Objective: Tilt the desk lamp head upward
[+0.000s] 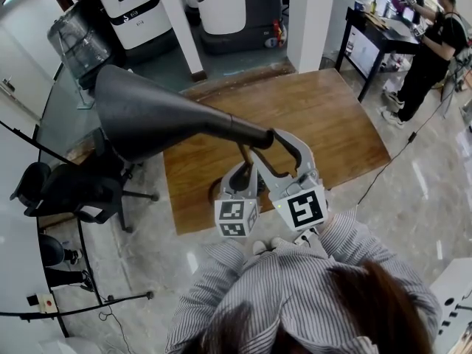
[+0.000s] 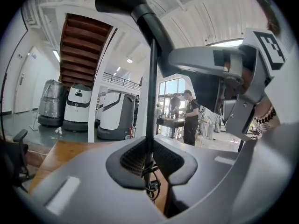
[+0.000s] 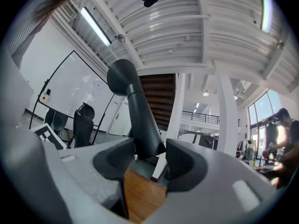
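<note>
Lamp head (image 1: 147,116) in open air over table (image 1: 332,131) edge, chair (image 1: 74,186) near.

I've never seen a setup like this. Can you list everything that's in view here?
lamp head: one, dark grey, in front of the person, wide end pointing left
lamp pole: one, dark, thin, upright below the head
table: one, brown wood, centre
office chair: one, black, left of the table
white machines: at least two, white and dark, beyond the table
pillar: one, white, beyond the table
desk: one, black, far right
bystander: one, in black, at that desk
left claw: one, grey, closed on the lamp pole
right claw: one, grey, closed on the lamp head's narrow end
striped shirt: one, nearest the camera
</note>
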Demonstrator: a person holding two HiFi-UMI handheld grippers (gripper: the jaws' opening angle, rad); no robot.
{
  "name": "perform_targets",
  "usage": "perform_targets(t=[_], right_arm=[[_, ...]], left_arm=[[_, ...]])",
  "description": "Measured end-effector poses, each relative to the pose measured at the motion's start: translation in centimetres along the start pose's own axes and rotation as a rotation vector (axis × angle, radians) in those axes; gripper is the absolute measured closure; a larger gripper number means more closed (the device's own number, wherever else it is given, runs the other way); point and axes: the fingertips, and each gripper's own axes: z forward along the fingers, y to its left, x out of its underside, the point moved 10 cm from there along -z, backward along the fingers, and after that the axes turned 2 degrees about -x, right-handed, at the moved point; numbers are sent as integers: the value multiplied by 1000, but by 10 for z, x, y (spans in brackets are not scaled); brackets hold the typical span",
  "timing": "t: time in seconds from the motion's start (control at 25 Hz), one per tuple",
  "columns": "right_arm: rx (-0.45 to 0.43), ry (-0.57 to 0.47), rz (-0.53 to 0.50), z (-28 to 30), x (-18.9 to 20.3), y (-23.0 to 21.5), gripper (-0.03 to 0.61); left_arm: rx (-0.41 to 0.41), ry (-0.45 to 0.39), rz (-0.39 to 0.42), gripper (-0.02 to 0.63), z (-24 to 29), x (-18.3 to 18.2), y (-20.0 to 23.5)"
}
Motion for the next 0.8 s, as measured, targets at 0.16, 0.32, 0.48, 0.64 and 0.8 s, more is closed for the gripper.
perform_targets(t=[0.16,0.32,0.48,0.64,0.8], right_arm=[[7,-8,58,2,3,1,369],[0,-20,72,0,5,0,368],[-23,-29,37,0,4,0,368],[-28,-6,-9,1,7,0,370],[-56,11,21,-3,13,-2,370]], left_arm=[[4,5,5,568,1,0,1],[6,5,13,568,2,1,-1],[17,-6,2,566,-1,0,2],[19,-15,-22,563,-2,0,2],[22,-20,-26,528,-4,0,3]])
